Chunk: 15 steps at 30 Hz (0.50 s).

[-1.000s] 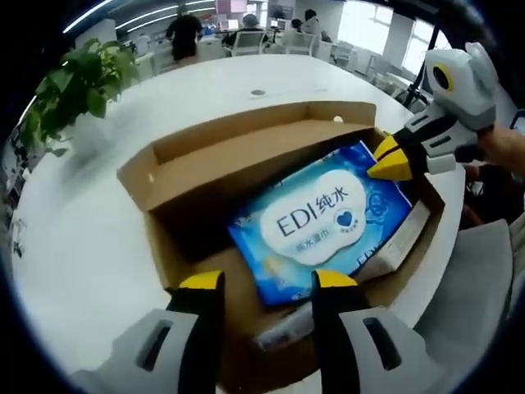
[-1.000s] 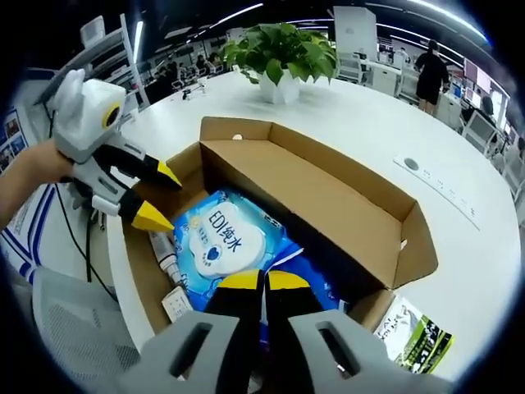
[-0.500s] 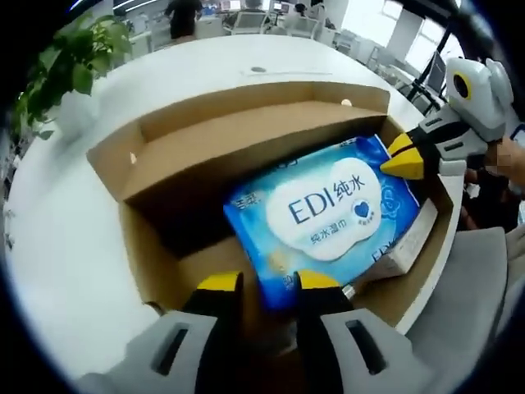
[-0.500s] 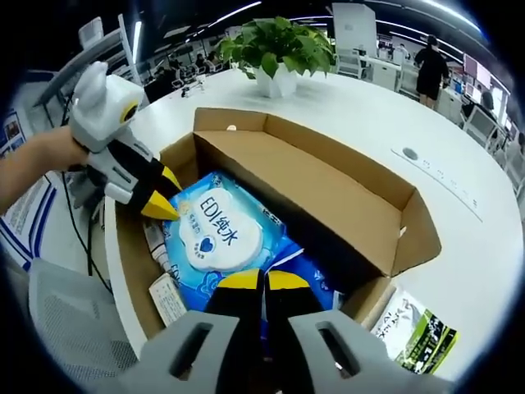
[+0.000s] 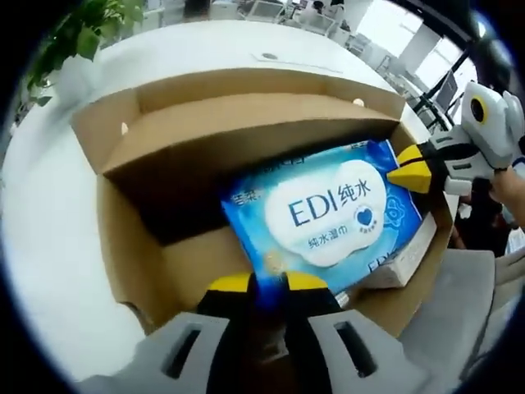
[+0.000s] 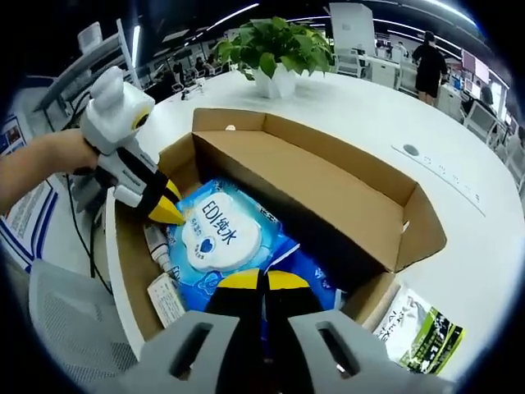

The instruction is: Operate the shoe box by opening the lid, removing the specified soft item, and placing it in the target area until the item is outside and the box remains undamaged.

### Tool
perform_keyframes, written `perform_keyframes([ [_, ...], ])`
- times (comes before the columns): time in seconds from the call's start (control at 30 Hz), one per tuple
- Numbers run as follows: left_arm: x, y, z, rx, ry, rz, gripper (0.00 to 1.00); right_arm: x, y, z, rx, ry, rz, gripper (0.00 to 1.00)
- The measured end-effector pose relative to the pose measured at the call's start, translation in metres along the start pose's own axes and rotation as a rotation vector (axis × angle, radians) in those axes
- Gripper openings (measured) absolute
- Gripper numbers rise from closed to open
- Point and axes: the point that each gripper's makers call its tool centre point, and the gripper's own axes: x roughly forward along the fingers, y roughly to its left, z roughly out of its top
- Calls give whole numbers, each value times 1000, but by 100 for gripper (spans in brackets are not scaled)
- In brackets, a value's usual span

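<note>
Inside the open shoe box (image 6: pixel 328 197), both grippers (image 5: pixel 267 283) (image 6: pixel 262 281) seemingly pinch the wipes pack (image 5: pixel 328 209).

grey gripper (image 5: pixel 266 283) bodies, black jaws, yellow tips

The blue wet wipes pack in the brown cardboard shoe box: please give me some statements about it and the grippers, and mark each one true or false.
1. The blue wet wipes pack lies inside the brown cardboard shoe box. True.
2. The box lid is closed. False: it stands open.
3. The right gripper is shut on one end of the pack. True.
4. The left gripper hangs wide open above the table. False: it is shut on the pack's other end.
5. A green potted plant stands beyond the box. True.
</note>
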Motion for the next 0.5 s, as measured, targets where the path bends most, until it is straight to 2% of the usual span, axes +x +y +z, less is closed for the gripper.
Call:
perform_keyframes([
  [0.17,2,3,2,14,-21,20,2,0,0,0,2,-4,-5,0],
  [0.5,-8,-3,4,4,-40,18,0,-5,0,1,28,-6,-14,0],
])
